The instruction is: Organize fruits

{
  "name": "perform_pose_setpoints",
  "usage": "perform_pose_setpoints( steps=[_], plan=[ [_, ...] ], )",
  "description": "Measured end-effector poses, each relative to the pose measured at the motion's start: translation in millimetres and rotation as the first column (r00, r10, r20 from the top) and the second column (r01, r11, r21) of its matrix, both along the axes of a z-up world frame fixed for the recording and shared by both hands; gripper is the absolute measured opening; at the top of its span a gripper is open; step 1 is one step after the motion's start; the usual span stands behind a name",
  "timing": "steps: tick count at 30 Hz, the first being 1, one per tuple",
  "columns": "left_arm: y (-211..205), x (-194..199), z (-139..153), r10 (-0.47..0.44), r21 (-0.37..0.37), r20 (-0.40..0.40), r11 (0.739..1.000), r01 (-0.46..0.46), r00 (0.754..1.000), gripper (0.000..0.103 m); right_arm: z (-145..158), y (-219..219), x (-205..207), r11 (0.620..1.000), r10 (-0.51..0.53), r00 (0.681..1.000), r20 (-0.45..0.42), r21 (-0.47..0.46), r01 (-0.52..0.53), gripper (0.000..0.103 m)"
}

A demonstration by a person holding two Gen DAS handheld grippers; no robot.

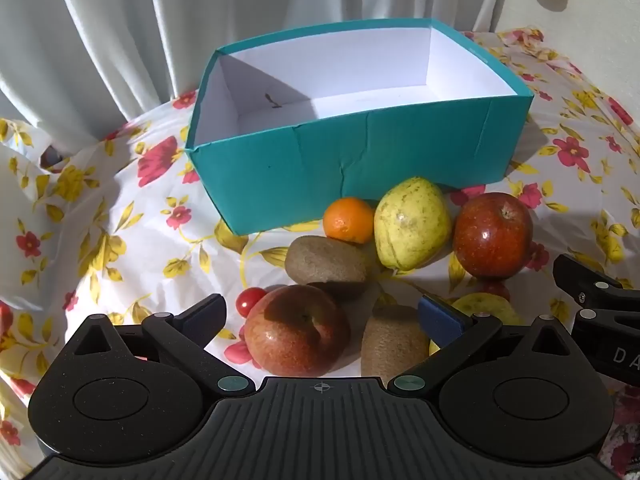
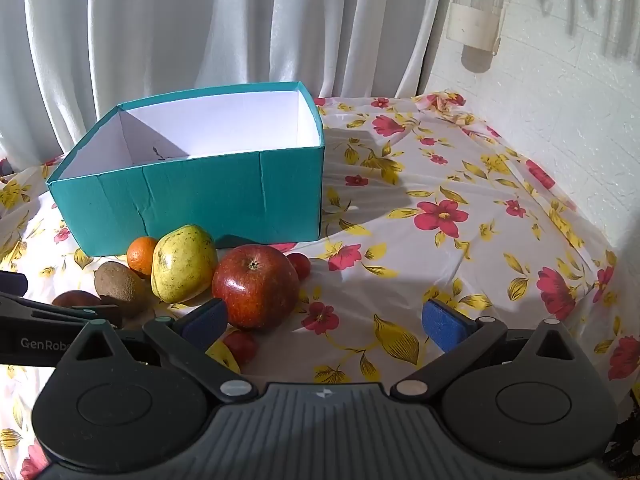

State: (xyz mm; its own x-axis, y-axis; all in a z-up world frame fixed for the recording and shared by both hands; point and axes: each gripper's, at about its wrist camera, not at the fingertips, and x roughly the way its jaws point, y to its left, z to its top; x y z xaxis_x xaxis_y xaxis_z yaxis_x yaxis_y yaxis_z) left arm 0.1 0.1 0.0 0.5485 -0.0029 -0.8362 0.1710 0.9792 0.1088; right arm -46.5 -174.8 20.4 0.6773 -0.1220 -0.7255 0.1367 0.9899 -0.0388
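An empty teal box [image 1: 360,152] with a white inside stands at the back of the flowered cloth; it also shows in the right wrist view [image 2: 192,196]. Before it lie an orange [image 1: 349,220], a yellow-green pear [image 1: 412,228], a red apple [image 1: 493,235], two kiwis [image 1: 325,260] [image 1: 394,340], a cherry tomato [image 1: 250,300] and a second red apple [image 1: 297,330]. My left gripper [image 1: 322,314] is open, its fingers either side of this near apple and kiwi. My right gripper [image 2: 325,322] is open and empty, just right of the red apple [image 2: 256,286].
White curtains [image 2: 200,28] hang behind the table. A white wall [image 2: 560,92] bounds the right side. The flowered cloth [image 2: 440,216] lies bare right of the box. Another tomato [image 2: 300,265] and a yellow fruit [image 2: 224,356] lie near the right gripper.
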Motion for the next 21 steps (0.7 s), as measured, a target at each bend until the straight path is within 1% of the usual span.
perform_pose_setpoints(
  steps=[21],
  plan=[
    [-2.4, -6.1, -0.3, -0.002, 0.013, -0.003, 1.000, 0.002, 1.000, 0.103, 6.0, -0.1, -3.3, 1.000, -0.003, 1.000, 0.008, 0.000, 0.003, 0.103]
  ],
)
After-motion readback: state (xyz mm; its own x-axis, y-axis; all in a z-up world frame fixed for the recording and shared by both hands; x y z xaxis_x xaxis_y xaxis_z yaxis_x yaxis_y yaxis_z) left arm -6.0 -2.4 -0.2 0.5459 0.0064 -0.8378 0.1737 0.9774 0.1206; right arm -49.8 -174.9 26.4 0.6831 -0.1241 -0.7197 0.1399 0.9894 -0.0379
